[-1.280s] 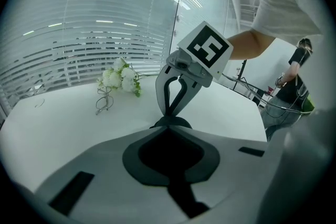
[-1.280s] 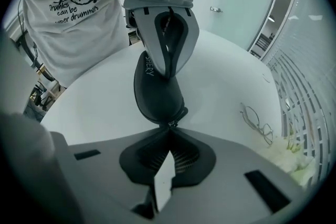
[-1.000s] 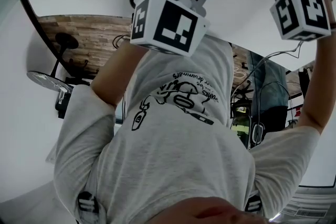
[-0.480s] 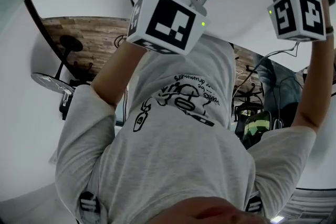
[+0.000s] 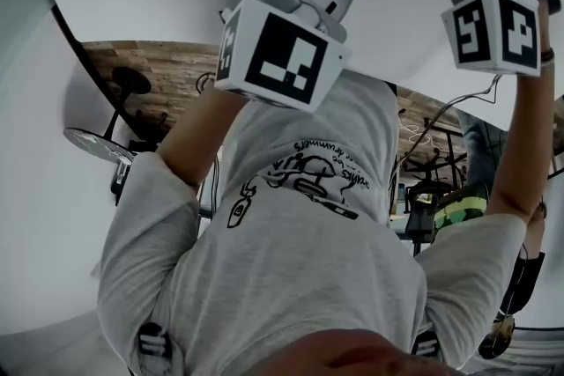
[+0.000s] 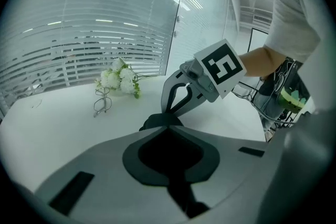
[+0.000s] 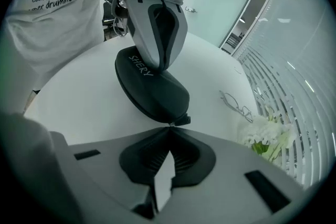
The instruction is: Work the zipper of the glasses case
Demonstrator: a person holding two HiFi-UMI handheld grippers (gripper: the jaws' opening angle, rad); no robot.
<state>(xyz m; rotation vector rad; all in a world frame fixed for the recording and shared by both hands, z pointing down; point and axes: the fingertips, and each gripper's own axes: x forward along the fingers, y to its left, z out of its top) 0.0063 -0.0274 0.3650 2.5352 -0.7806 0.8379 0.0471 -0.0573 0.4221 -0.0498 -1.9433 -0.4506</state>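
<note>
A black glasses case (image 7: pixel 152 86) printed "SHERY" is held tilted just above the white table (image 7: pixel 89 107). My left gripper (image 6: pixel 167 126) is shut on one end of it; in the right gripper view its grey fingers (image 7: pixel 157 55) clamp the case's far end. My right gripper (image 7: pixel 169 126) is shut, its tips meeting at the zipper pull (image 7: pixel 181 120) on the near end. The left gripper view shows only a dark edge of the case (image 6: pixel 157 121). In the head view I see just the two marker cubes (image 5: pixel 278 48) (image 5: pixel 493 26); the jaws are cut off at the top.
Wire-framed glasses (image 7: pixel 239 107) lie on the table beyond the case, beside a bunch of white flowers (image 7: pixel 268 136). Both also show in the left gripper view, glasses (image 6: pixel 102 102) and flowers (image 6: pixel 119 78). A person in a grey printed T-shirt (image 5: pixel 300 224) holds the grippers.
Both marker cubes stay near the top of the head view; the camera has shifted a little, so the background slides. No grip has visibly changed.
</note>
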